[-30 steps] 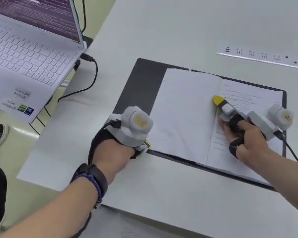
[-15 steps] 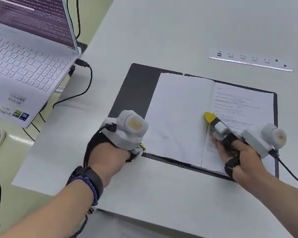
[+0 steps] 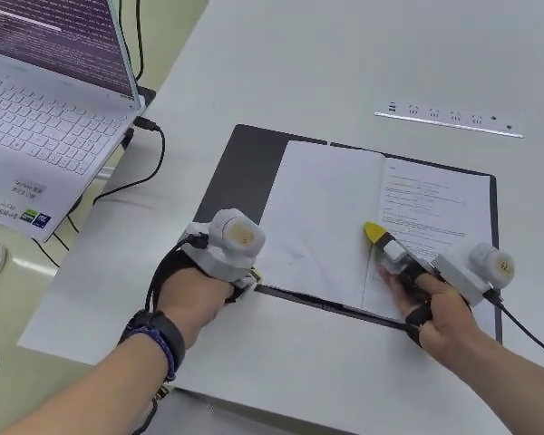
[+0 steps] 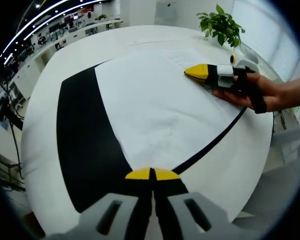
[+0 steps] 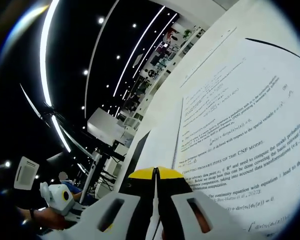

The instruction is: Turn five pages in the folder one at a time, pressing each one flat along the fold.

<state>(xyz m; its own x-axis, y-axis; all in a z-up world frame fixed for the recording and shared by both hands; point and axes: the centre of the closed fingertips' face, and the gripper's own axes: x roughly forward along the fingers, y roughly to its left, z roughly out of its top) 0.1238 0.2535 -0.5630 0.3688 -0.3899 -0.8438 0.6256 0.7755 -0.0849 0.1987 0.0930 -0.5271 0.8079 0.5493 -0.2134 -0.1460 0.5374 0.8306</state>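
Observation:
A black folder (image 3: 240, 168) lies open on the white table, with a blank turned page (image 3: 322, 217) on the left and a printed page (image 3: 435, 208) on the right. My right gripper (image 3: 374, 233) is shut, its yellow tips resting on the fold between the two pages; its own view has the printed page (image 5: 230, 135) close under the tips (image 5: 155, 174). My left gripper (image 4: 152, 174) is shut and sits on the folder's black cover (image 4: 85, 150) at the near left corner, beside the blank page (image 4: 155, 110). The right gripper (image 4: 197, 71) appears far across that page.
An open white laptop (image 3: 45, 100) stands at the far left with a black cable (image 3: 140, 168) trailing toward the folder. A white power strip (image 3: 449, 120) lies beyond the folder. A potted plant (image 4: 221, 22) stands at the far table edge.
My right gripper has slid toward me down the fold, from the upper part of the page to the lower part. The left gripper has stayed at the folder's corner. The head camera shifted.

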